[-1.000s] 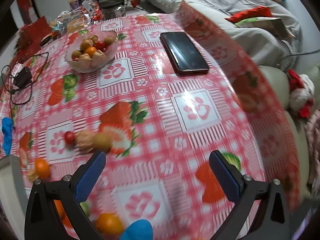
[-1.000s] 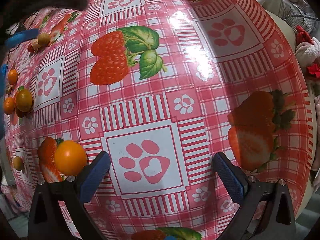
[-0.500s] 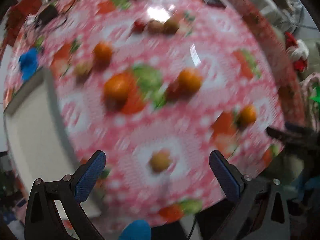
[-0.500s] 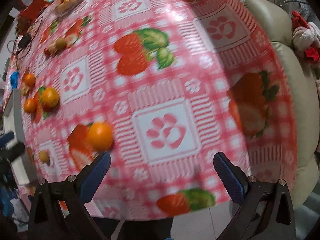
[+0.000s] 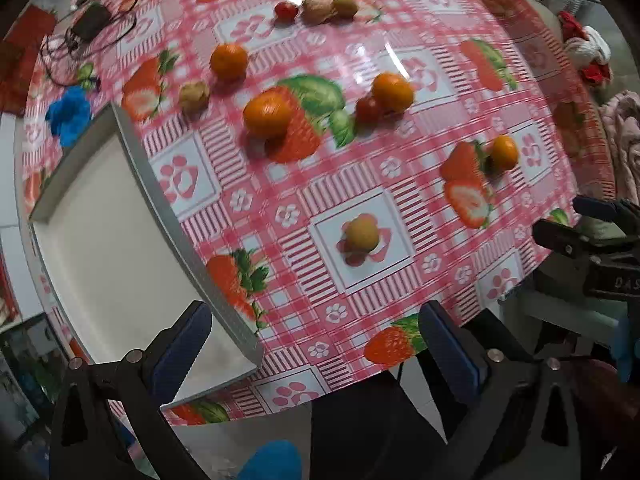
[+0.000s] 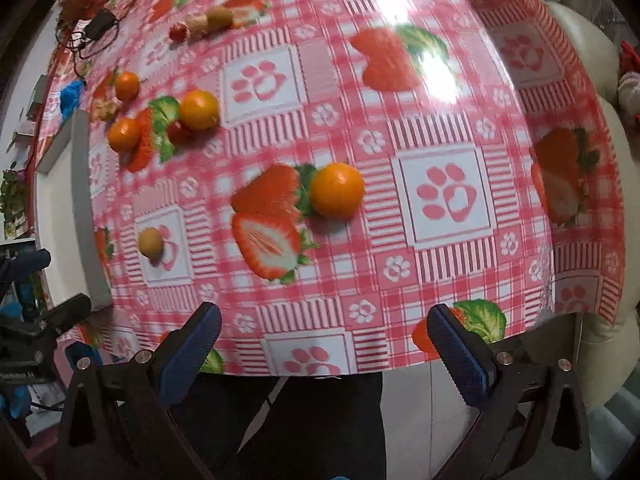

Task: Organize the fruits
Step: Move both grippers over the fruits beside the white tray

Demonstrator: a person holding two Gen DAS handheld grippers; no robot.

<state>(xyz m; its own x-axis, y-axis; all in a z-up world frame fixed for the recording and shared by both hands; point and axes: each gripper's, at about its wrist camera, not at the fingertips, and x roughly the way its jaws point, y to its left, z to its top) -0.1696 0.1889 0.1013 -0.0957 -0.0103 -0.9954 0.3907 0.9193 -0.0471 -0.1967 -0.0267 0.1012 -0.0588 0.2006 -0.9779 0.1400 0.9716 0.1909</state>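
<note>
- Both claws spread wide, holding nothing: left gripper [image 5: 316, 344], right gripper [image 6: 324, 344], each hanging off the table's near edge.
- Fruit lies loose on the tablecloth [image 6: 444, 280], all outside the white tray [image 5: 104, 248].
- Nearest the tray: small yellow fruit [image 5: 361, 233]; the orange [image 6: 337, 189] sits farther out.
- Step, as I judge it: pre-grasp. Next: centre the jaws on one fruit and close gently, since it may roll.

left gripper [image 5: 314, 344]: black arms | blue ribbed pads | silver screws

table [image 5: 400, 280], pink strawberry cloth | oranges [image 5: 267, 115] +small fruits loose | white tray [image 5: 104, 248] L edge
</note>
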